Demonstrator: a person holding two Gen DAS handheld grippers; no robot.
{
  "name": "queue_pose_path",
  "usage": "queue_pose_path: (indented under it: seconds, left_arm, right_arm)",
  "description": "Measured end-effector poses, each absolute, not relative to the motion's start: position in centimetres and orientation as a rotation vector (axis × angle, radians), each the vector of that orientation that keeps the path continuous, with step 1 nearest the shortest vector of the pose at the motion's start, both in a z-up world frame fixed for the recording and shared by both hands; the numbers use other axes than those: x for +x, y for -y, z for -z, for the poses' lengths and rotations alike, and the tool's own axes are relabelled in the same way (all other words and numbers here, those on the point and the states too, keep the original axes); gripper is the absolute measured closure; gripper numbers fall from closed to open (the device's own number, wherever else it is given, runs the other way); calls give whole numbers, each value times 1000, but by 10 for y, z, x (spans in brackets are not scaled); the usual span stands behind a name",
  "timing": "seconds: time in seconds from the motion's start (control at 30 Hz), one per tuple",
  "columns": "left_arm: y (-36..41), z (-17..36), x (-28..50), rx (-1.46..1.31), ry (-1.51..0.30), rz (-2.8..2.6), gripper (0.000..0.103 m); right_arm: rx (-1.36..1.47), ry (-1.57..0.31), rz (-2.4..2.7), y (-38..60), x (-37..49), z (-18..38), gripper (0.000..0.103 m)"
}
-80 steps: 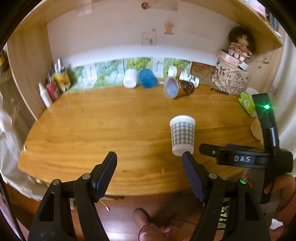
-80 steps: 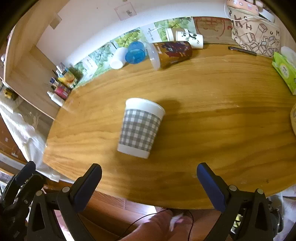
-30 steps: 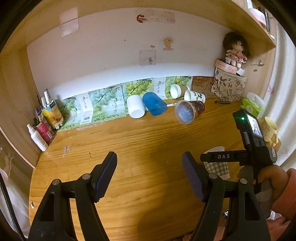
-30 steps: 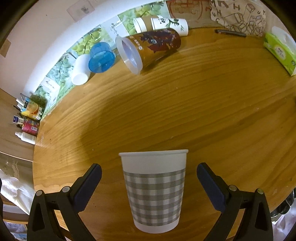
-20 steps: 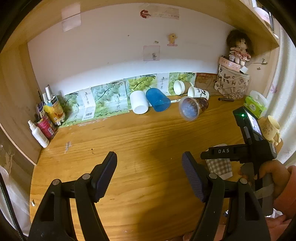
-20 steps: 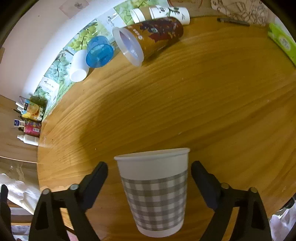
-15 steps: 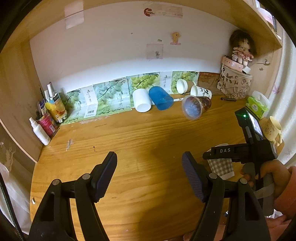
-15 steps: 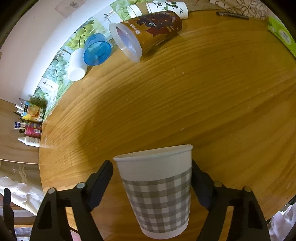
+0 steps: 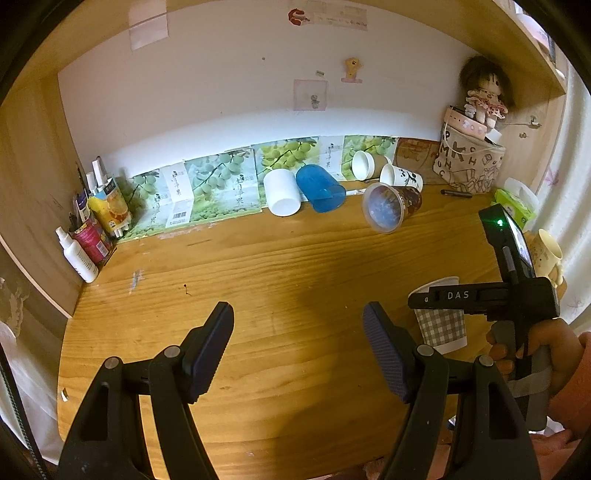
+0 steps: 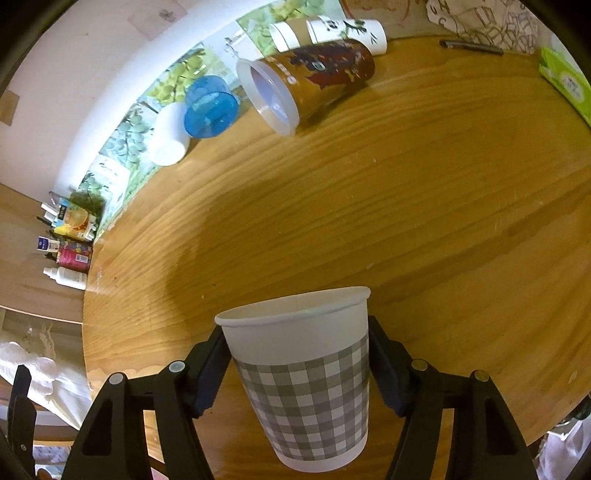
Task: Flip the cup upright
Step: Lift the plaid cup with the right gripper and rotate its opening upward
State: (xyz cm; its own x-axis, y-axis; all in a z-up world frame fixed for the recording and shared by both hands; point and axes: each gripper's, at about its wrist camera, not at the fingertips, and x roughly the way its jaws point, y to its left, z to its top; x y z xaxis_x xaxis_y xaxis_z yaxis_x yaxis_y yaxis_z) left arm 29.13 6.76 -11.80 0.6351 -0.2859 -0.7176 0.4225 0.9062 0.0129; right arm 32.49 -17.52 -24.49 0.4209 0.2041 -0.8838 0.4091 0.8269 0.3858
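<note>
A grey-checked white paper cup (image 10: 306,384) is held between the fingers of my right gripper (image 10: 297,363), which is shut on its sides. Its open mouth points up and away, tilted a little, and it is lifted off the wooden desk (image 10: 406,206). In the left wrist view the same cup (image 9: 441,321) shows at the right, partly hidden behind the right gripper's body. My left gripper (image 9: 297,349) is open and empty above the near middle of the desk.
Along the back wall lie a brown printed cup with a clear rim (image 10: 306,85), a blue cup (image 10: 210,107), a white cup (image 10: 168,134) and two paper cups (image 10: 332,31). Bottles (image 9: 88,236) stand at the left corner; a tissue pack (image 9: 511,206) and a bag (image 9: 469,168) at the right.
My right gripper came up to the checked cup, closed on its sides and lifted and tilted it mouth-up. The left gripper moved forward over the desk and stayed open.
</note>
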Motion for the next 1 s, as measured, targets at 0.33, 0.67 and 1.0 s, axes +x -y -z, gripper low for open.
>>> queue_pose_path:
  seconds: [0.33,0.67,1.0]
  left_arm:
    - [-66,118,287,198,-790,412,27]
    - [-72,120,282,201,-801,402,27]
    - [-79,122,276,212,-814,382,27]
  right_arm:
    - [517,-1014,112,166,319,224,34]
    - [339,-744,77,143,299,207,34]
    - [256,-620,28,126,281,217,34]
